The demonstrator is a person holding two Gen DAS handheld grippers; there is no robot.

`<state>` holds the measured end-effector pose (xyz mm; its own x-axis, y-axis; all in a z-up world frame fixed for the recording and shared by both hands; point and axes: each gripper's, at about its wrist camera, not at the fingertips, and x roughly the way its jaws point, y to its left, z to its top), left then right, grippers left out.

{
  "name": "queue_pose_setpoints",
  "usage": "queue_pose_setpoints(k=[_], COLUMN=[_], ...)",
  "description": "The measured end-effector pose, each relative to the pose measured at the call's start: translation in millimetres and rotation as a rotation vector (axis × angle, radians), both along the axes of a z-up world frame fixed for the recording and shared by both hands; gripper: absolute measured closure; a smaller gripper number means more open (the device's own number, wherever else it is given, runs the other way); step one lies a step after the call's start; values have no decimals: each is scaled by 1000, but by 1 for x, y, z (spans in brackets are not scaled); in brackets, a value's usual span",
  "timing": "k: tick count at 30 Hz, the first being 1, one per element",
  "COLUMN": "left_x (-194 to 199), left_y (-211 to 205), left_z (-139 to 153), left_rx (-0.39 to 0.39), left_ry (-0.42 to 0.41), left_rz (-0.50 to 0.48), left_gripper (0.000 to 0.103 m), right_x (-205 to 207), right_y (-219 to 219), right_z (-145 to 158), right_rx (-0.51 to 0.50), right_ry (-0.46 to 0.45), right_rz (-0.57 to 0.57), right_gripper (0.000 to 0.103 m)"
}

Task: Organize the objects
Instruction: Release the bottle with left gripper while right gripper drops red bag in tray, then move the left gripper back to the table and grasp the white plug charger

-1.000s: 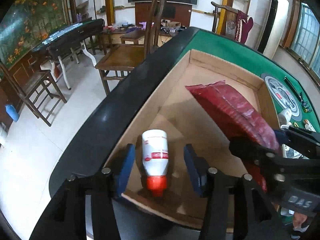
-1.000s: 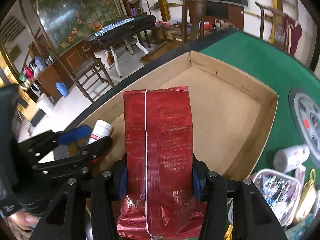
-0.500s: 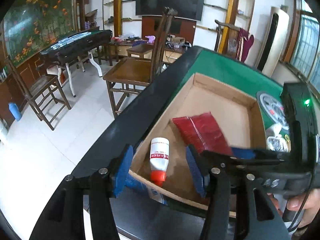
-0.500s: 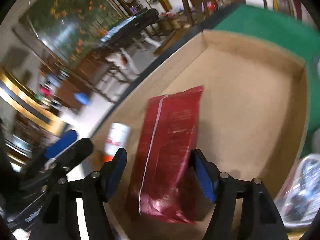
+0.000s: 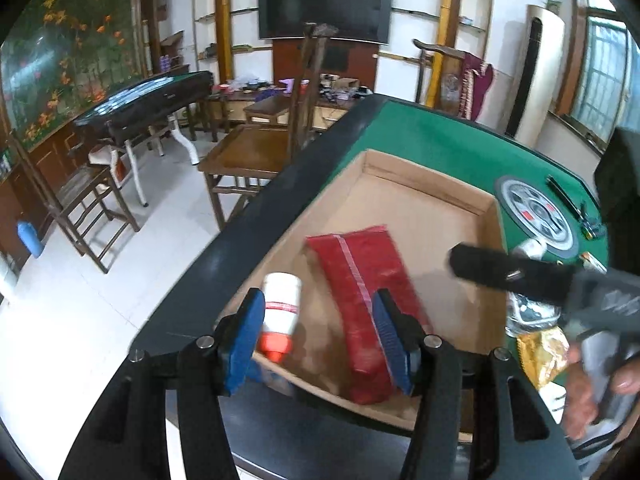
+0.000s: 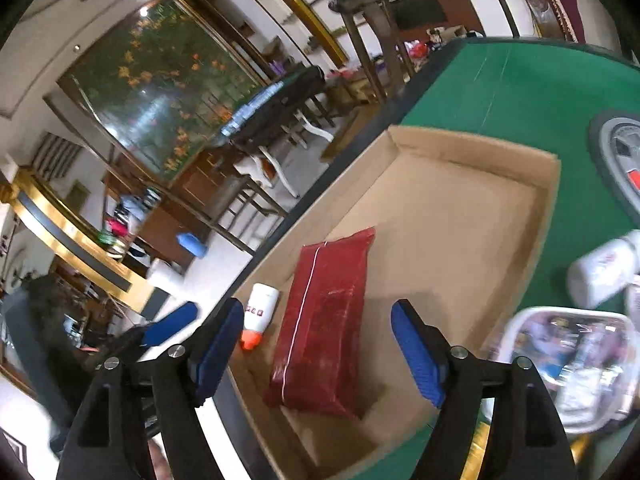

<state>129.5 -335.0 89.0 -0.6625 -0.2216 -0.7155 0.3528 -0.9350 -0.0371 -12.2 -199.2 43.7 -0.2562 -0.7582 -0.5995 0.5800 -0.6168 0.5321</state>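
Bottle (image 5: pixel 281 305) label red-marked, writing too blurred.

You have one cardboard box (image 6: pixel 472 148) on the green table (image 6: pixel 520 92). It holds two things: one red packet (image 6: pixel 324 320) and one white bottle with an orange cap (image 6: pixel 260 312). Outside it, near the box's right edge, you have one more white bottle (image 6: pixel 604 272) and one clear lidded container (image 6: pixel 568 364).
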Motion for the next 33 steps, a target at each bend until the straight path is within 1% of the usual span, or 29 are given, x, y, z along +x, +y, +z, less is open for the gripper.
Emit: queue_pose_setpoints(k=[2,4,6,10,11,13,15,17,20,23,27,30,33], left_x=[-4,-6,-9,-7,-6,-5,-3,2,9,12,14,15,18], left_y=[13,26,39,63,70,79,90,103,126,148,175,184,186], left_z=[-2,-4,-8,-17,-19,-22,-22,-20,-15,-17,-34,-46,-52], left_rx=[6,13,24,45,49,57,68,69,61,56,56,59,63], left_ry=[2,3,2,-9,-13,-21,-25,-18,-7,-15,-57,-82,-74], left_rz=[-32,-66,-89,-119,-127,-136,-155,-178,-226,-285,-363,-395,-409], left_gripper=[48,47,42,39,37,36,36,35,28,27,27,27,27], right_x=[5,7,10,17,18,28,32,44,58,66,73,77,79], right_y=[30,56,82,129,141,156,167,174,179,184,192,198,204], right_z=[7,10,9,7,8,11,12,16,16,10,6,3,0], right_rx=[14,15,4,-27,-35,-58,-62,-57,-35,-10,13,41,53], right_ry=[52,70,69,49,45,43,60,108,166,188,208,227,227], right_rz=[-47,-90,-129,-206,-215,-225,-235,-246,-246,-254,-267,-287,-302], right_gripper=[13,9,8,4,1,0,0,0,0,0,0,0,0])
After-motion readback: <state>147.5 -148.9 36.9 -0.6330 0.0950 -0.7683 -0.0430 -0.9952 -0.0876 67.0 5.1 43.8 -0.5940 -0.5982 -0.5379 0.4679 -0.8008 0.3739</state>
